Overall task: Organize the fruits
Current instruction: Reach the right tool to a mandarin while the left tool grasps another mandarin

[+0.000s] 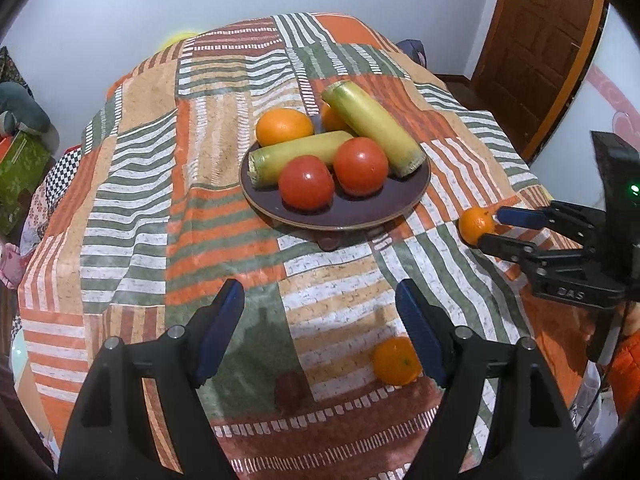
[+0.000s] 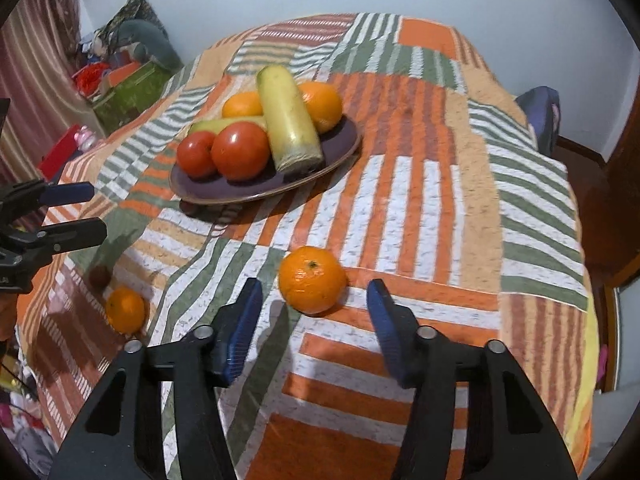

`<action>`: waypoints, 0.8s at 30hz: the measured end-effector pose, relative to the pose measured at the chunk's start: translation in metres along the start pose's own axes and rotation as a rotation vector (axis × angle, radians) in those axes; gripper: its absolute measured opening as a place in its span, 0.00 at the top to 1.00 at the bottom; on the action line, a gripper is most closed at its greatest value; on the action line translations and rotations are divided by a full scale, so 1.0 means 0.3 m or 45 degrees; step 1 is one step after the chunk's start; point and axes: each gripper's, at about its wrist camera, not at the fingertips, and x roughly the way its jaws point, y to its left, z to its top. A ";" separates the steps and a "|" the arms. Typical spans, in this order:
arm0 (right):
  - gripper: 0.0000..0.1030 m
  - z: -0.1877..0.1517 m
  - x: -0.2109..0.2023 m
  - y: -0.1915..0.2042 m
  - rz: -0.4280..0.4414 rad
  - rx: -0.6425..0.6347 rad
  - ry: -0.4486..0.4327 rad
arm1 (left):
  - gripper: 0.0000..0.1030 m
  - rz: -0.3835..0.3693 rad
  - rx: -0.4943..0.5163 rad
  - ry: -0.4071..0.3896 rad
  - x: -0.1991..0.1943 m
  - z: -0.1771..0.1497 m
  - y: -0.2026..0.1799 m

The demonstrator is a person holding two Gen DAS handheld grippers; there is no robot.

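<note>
A dark plate (image 1: 352, 216) (image 2: 340, 142) on the patchwork cloth holds two tomatoes (image 1: 360, 166), two oranges (image 1: 284, 126) and two pale green cylinders (image 1: 372, 126). A loose mandarin (image 2: 312, 280) lies just ahead of my right gripper (image 2: 316, 296), whose open jaws stand to either side and short of it; the left wrist view shows it too (image 1: 474, 224). A second mandarin (image 1: 396, 360) (image 2: 125, 309) lies beside the right finger of my open, empty left gripper (image 1: 320, 300).
The striped cloth (image 1: 160, 200) covers the whole table and drops over its edges. A wooden door (image 1: 540, 48) stands at the right. A green box (image 2: 128, 92) and clutter sit beside the table's left.
</note>
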 end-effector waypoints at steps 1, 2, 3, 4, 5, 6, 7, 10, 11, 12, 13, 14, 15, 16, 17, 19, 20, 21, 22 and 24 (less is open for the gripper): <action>0.53 0.003 0.010 0.000 -0.001 0.002 0.002 | 0.24 -0.008 -0.005 0.000 -0.001 -0.001 0.002; 0.53 0.008 0.021 0.000 -0.006 0.006 0.002 | 0.24 -0.017 -0.015 -0.002 -0.002 -0.002 0.004; 0.54 0.010 0.027 -0.001 -0.007 0.010 0.003 | 0.25 -0.025 -0.028 -0.007 -0.005 -0.003 0.009; 0.56 0.012 0.033 -0.003 -0.006 0.018 0.004 | 0.25 -0.031 -0.041 -0.010 -0.008 -0.004 0.013; 0.57 0.016 0.042 -0.008 0.001 0.033 0.006 | 0.27 -0.044 -0.055 -0.009 -0.009 -0.005 0.018; 0.57 0.017 0.049 -0.011 0.005 0.039 0.009 | 0.29 -0.055 -0.060 -0.002 -0.009 -0.005 0.020; 0.58 0.018 0.057 -0.014 -0.003 0.042 0.010 | 0.30 -0.059 -0.064 0.007 -0.008 -0.005 0.022; 0.59 0.016 0.064 -0.015 -0.009 0.045 0.009 | 0.34 -0.022 -0.041 0.028 -0.005 -0.009 0.013; 0.62 0.015 0.061 -0.012 -0.013 0.041 0.007 | 0.34 -0.026 -0.038 0.039 -0.005 -0.011 0.009; 0.66 0.015 0.059 -0.010 -0.008 0.038 0.011 | 0.34 -0.029 -0.039 0.044 -0.006 -0.015 0.006; 0.66 0.013 0.054 -0.007 -0.007 0.035 0.015 | 0.36 -0.031 -0.039 0.048 -0.010 -0.018 0.002; 0.66 0.011 0.049 -0.004 -0.007 0.034 0.014 | 0.41 -0.030 -0.033 0.050 -0.016 -0.020 -0.004; 0.66 0.006 0.041 0.000 -0.005 0.031 0.013 | 0.42 -0.029 -0.016 0.052 -0.022 -0.022 -0.013; 0.66 0.002 0.033 0.002 -0.003 0.026 0.014 | 0.42 -0.031 0.002 0.053 -0.028 -0.024 -0.023; 0.66 -0.001 0.025 0.004 -0.004 0.023 0.012 | 0.42 -0.036 0.019 0.051 -0.035 -0.028 -0.034; 0.66 -0.010 0.005 0.009 -0.002 0.020 0.005 | 0.42 -0.024 0.073 0.055 -0.045 -0.038 -0.066; 0.66 -0.015 -0.010 0.011 -0.001 0.021 -0.002 | 0.42 -0.020 0.117 0.056 -0.052 -0.046 -0.088; 0.66 -0.018 -0.023 0.011 0.001 0.025 -0.010 | 0.42 -0.020 0.139 0.056 -0.055 -0.051 -0.101; 0.66 -0.020 -0.036 0.011 0.006 0.028 -0.018 | 0.42 -0.030 0.159 0.062 -0.057 -0.058 -0.115; 0.66 -0.027 -0.067 0.012 0.011 0.034 -0.039 | 0.42 -0.089 0.174 0.101 -0.048 -0.066 -0.136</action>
